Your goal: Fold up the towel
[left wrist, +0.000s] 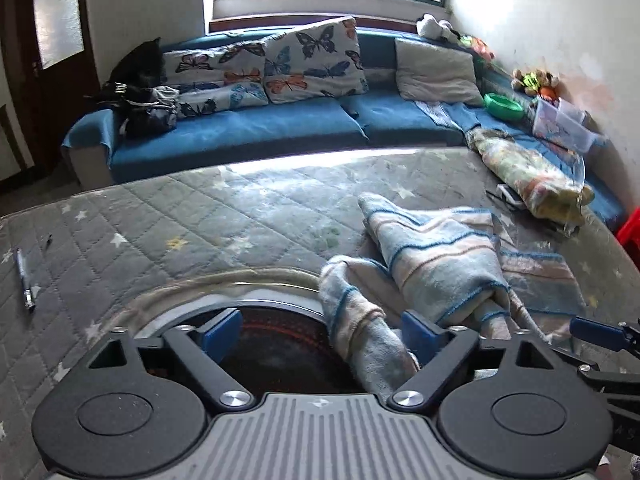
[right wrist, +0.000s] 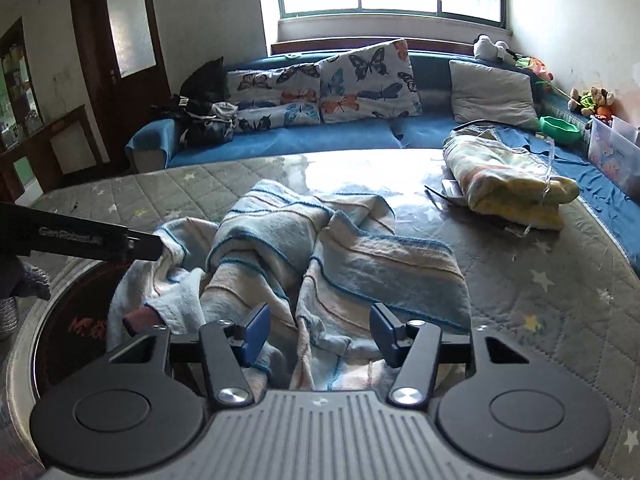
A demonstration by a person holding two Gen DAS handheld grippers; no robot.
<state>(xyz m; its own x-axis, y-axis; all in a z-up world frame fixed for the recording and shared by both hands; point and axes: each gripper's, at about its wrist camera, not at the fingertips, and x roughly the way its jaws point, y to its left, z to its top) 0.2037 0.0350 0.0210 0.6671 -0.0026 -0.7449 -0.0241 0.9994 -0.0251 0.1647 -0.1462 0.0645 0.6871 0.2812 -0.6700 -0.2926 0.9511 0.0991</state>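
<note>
The quilted worktop [right wrist: 540, 248] carried the striped towel [right wrist: 340, 256] in a crumpled heap, its long axis running from about seven to one o'clock in the right wrist view. The right gripper [right wrist: 318, 330] hung with fingers spread and empty, straddling the towel's near edge — the better-placed hand, I judged. The left gripper [left wrist: 320, 330], fingers likewise released, had only a rumpled end at its two o'clock.
</note>
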